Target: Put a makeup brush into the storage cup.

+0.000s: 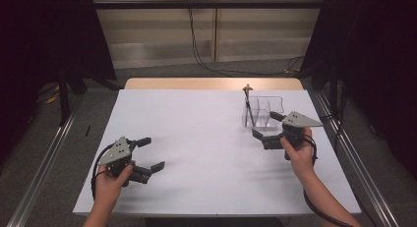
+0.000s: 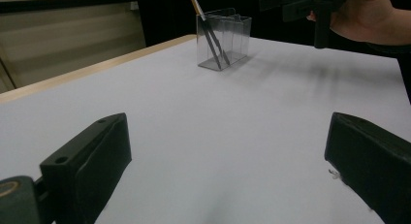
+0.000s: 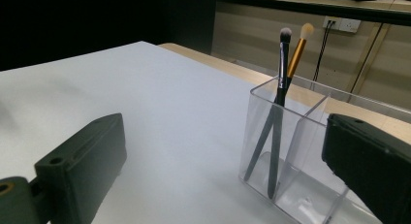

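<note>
Right gripper (image 1: 269,128) hovers jaws wide, empty, just beside the clear box (image 1: 270,106) at the table's (image 1: 196,138) far right, two brushes (image 3: 278,112) standing inside. Left gripper (image 1: 150,153) gapes too, well apart.

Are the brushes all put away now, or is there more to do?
Looks done: two brushes stand in the clear holder. Both the left claw and right claw are open and carry nothing. No other brush lies on the white table, so probably nothing is left.
</note>
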A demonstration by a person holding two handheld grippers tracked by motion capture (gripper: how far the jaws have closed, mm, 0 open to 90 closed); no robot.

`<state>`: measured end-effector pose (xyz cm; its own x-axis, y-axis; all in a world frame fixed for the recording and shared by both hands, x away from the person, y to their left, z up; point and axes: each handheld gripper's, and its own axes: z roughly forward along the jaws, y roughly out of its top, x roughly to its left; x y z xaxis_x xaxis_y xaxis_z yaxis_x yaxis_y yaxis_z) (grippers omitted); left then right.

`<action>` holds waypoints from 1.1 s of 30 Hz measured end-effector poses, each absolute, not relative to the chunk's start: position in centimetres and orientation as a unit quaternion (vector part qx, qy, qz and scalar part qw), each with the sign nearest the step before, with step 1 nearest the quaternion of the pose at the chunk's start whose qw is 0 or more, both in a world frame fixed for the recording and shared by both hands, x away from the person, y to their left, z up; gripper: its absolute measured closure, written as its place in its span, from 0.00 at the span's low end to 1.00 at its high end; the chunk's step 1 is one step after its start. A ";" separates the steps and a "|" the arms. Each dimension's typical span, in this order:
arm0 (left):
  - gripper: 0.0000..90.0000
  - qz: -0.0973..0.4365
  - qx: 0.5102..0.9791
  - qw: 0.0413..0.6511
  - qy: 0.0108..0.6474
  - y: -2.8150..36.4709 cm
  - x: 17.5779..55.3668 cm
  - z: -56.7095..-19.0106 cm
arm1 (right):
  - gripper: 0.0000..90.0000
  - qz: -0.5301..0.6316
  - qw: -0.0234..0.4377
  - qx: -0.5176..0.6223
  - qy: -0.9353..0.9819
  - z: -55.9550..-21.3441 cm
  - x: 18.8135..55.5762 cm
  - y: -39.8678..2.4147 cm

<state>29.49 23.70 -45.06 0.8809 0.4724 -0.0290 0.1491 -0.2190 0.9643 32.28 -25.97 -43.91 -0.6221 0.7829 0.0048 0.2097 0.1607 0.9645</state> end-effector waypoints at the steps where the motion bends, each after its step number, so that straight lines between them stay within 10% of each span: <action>1: 0.03 0.138 0.770 0.590 0.200 23.7 29.5 -45.0 | 0.02 0.547 0.260 0.347 0.716 -44.0 32.1 -26.0; 33: 0.03 0.139 0.767 0.592 0.203 23.8 29.5 -45.0 | 0.02 0.542 0.258 0.350 0.719 -44.3 29.7 -27.2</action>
<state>29.47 23.82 -44.99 0.8786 0.4769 -0.0273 0.1476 -0.2167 0.9650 29.71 -27.18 -44.26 -0.6218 0.7831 0.0085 0.2235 0.1671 0.9603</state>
